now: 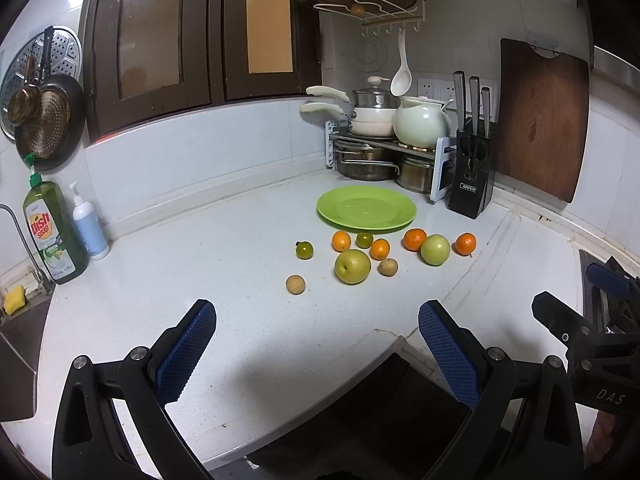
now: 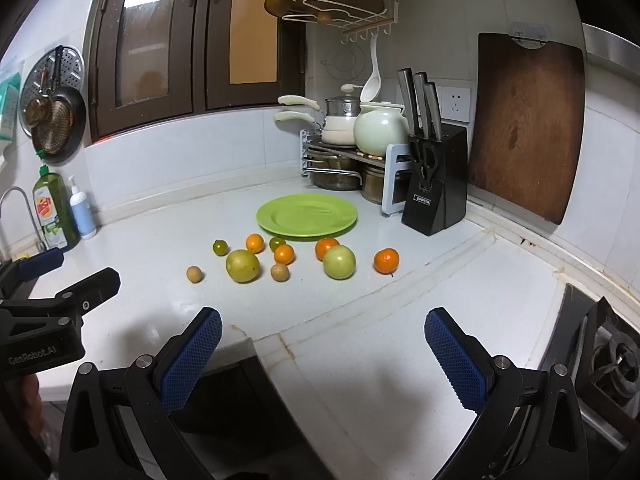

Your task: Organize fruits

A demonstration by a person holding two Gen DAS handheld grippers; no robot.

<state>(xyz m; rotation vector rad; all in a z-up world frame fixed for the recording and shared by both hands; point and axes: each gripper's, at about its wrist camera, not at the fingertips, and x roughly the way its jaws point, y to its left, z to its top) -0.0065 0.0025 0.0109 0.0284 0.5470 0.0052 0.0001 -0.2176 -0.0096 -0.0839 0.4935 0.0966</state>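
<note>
1. Hovering at the bottom of each frame, left gripper (image 1: 316,354) and right gripper (image 2: 322,358) both have jaws wide open, holding nothing.
2. Fruits sit mid-frame on the white surface (image 1: 200,280), well ahead of the jaws, just below the empty green plate (image 1: 366,209).
3. Neither hand is obviously nearer.
4. Count: four tangerines, two green citrus, two longans, two bigger yellow-green fruits.

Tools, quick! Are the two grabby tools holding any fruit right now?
Left tool: open, holding nothing.
Right tool: open, holding nothing.
</note>
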